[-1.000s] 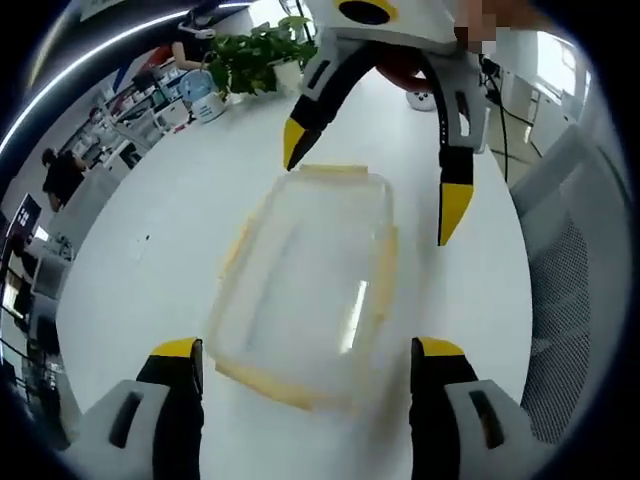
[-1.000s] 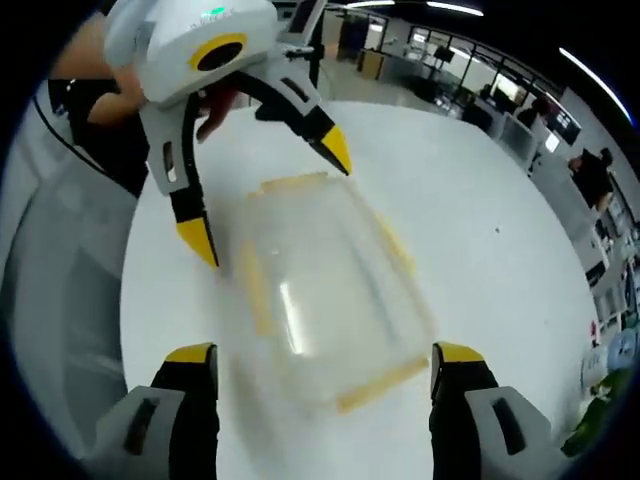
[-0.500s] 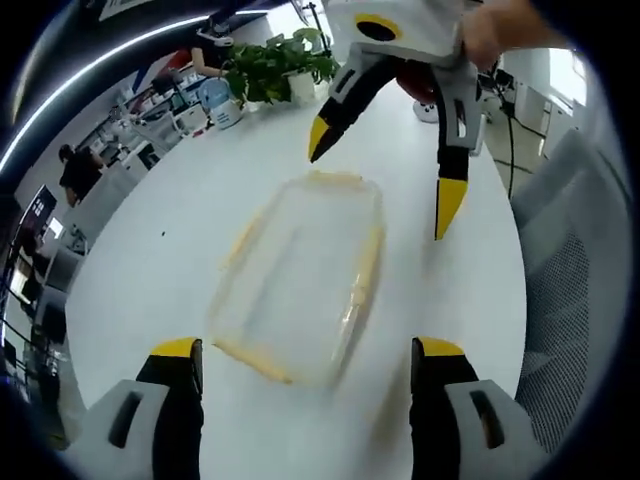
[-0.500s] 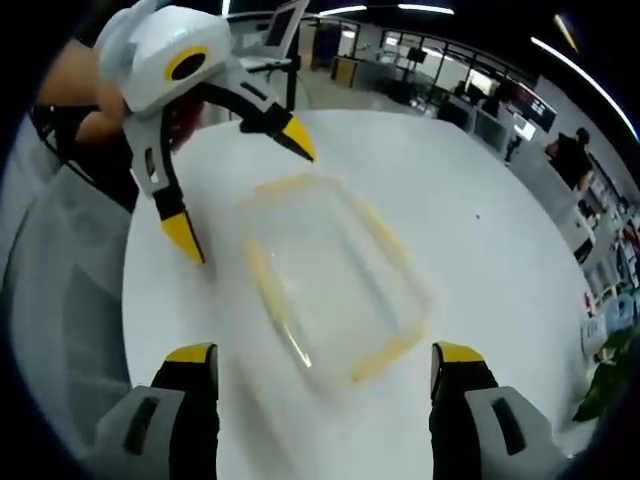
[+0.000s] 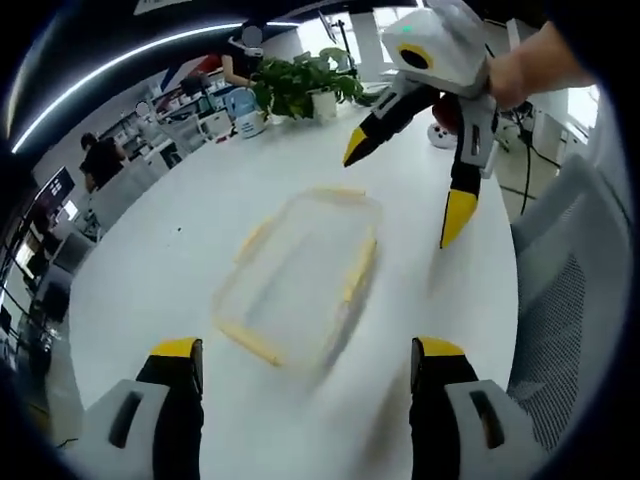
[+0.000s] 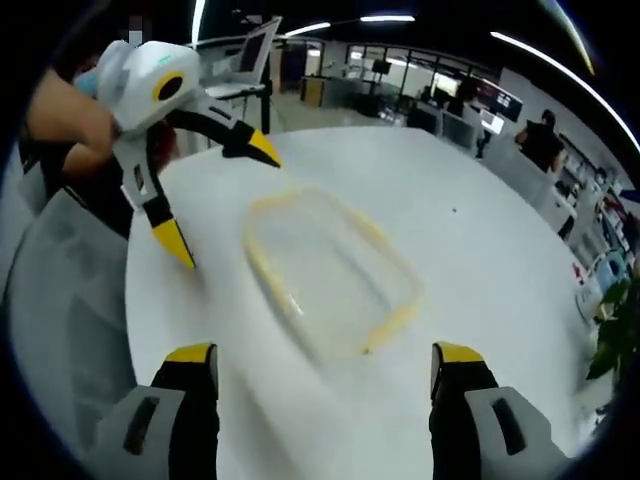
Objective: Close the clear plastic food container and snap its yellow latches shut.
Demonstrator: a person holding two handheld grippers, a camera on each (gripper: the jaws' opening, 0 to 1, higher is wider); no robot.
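The round white table (image 5: 180, 250) carried the clear rectangular plastic food container with yellow latches (image 5: 300, 280) near its middle, blurred by motion. Compared with the frame a second earlier, the container appeared smaller and farther from both cameras, and more of the office behind the table came into sight; both views had drawn back. No brand or writing could be read on the container or grippers. In the left gripper view the container's long axis ran from near left to far right, one short end pointing toward the right gripper (image 5: 404, 186). The left gripper (image 5: 300, 352), white with yellow-tipped black jaws, had its jaws spread wide, grasping nothing. The right gripper likewise stood wide open and empty beyond the container's far end. Green potted plants (image 5: 300, 85) stood at the table's far edge.
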